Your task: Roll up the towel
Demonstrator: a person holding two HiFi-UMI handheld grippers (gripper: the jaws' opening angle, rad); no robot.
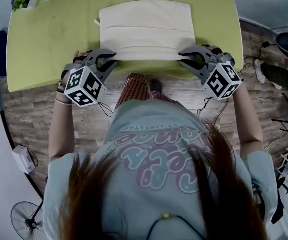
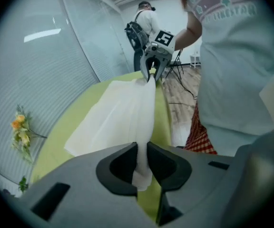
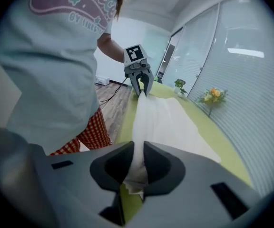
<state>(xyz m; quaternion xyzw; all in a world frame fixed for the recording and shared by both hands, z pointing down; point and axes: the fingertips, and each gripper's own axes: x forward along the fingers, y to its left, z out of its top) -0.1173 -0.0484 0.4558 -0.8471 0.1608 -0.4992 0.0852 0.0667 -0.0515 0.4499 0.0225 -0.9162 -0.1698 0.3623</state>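
While the white towel (image 1: 146,29) lies folded on the green table (image 1: 44,44) in the upper middle of the frame, my left gripper (image 1: 113,59) and right gripper (image 1: 181,58) are both clamped on its near edge, one at each lower corner.

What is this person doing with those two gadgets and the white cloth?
A person stands at a green table with a hand-held grabbing tool in each hand. The left claw and the right claw are each pinched shut on a near corner of a folded white towel, along the table's front edge. The towel lies flat and no part of it is rolled yet, so the rolling looks about to begin.
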